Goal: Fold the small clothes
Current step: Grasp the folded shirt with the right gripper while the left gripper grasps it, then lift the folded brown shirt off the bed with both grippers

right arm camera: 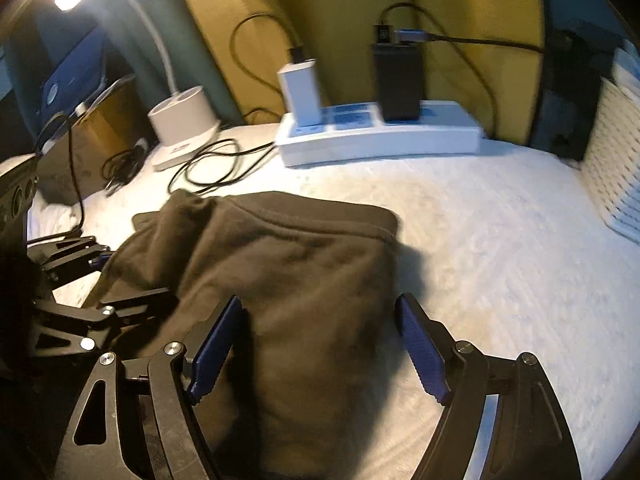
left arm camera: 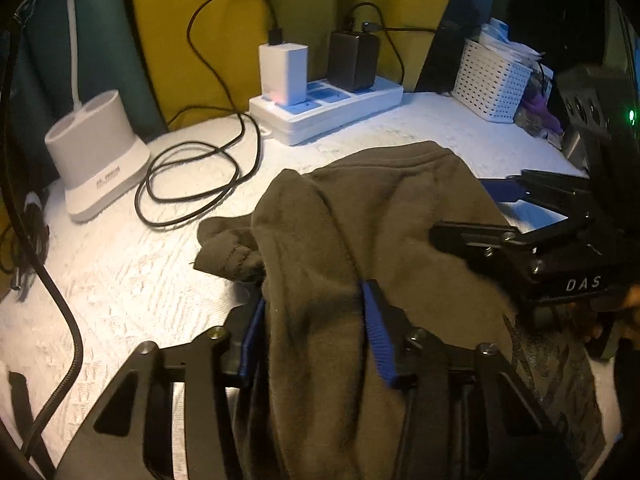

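Note:
An olive-brown garment lies bunched on the white textured cloth. My left gripper has its blue pads around a raised fold of the garment and holds it. My right gripper is open, its blue pads on either side of the garment with a wide gap. The right gripper also shows in the left wrist view, at the garment's right edge. The left gripper shows in the right wrist view at the garment's left side.
A white power strip with a white and a black charger stands at the back. A coiled black cable and a white lamp base are at the left. A white perforated basket stands at the back right.

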The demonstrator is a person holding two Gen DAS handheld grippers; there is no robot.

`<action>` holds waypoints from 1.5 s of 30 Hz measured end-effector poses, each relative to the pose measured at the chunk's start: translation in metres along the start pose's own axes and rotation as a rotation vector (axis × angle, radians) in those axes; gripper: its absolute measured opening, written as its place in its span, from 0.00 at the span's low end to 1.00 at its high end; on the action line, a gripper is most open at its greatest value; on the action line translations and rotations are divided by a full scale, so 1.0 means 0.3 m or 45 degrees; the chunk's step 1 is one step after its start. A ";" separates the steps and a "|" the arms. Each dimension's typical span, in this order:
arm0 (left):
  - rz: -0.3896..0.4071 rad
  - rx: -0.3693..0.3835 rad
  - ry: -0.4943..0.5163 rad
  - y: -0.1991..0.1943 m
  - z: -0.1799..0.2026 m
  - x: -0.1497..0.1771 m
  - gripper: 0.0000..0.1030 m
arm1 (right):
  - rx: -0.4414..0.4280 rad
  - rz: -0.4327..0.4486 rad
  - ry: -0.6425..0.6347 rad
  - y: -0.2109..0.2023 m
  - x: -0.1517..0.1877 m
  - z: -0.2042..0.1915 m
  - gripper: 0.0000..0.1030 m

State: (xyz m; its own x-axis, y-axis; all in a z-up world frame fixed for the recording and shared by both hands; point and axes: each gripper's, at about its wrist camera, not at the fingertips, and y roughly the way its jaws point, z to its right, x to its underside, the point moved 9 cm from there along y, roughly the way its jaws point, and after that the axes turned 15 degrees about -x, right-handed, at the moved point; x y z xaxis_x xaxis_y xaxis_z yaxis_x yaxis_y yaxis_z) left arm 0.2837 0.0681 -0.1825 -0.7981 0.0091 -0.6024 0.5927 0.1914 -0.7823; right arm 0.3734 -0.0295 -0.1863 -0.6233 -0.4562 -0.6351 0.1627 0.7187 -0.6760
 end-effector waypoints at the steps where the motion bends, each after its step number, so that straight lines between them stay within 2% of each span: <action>1: -0.001 0.012 -0.003 -0.004 0.007 -0.002 0.32 | 0.009 -0.007 -0.019 0.007 0.000 -0.009 0.66; 3: 0.004 0.005 -0.004 -0.009 0.016 -0.004 0.28 | 0.001 -0.016 -0.046 0.014 0.000 -0.024 0.41; 6: 0.014 0.013 -0.009 -0.020 0.019 -0.005 0.26 | -0.021 -0.021 -0.062 0.017 0.002 -0.040 0.27; 9: 0.032 0.029 -0.032 -0.046 0.018 -0.011 0.26 | -0.005 -0.014 -0.089 0.003 0.003 -0.062 0.21; 24: 0.231 0.028 -0.067 -0.307 0.007 -0.061 0.25 | 0.030 0.152 -0.180 -0.238 -0.037 -0.212 0.17; 40: 0.421 0.008 -0.077 -0.602 0.014 -0.030 0.25 | 0.082 0.319 -0.324 -0.526 0.016 -0.446 0.17; 45: 0.474 0.041 -0.101 -0.700 0.007 -0.022 0.25 | 0.091 0.367 -0.366 -0.618 0.030 -0.519 0.17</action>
State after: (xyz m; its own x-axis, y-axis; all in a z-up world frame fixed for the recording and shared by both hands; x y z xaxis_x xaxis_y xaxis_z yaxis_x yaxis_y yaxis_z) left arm 0.1647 0.0257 -0.0146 -0.5172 -0.0043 -0.8559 0.8447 0.1587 -0.5112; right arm 0.2186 -0.0851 -0.0084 -0.3068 -0.3767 -0.8740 0.3588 0.8048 -0.4728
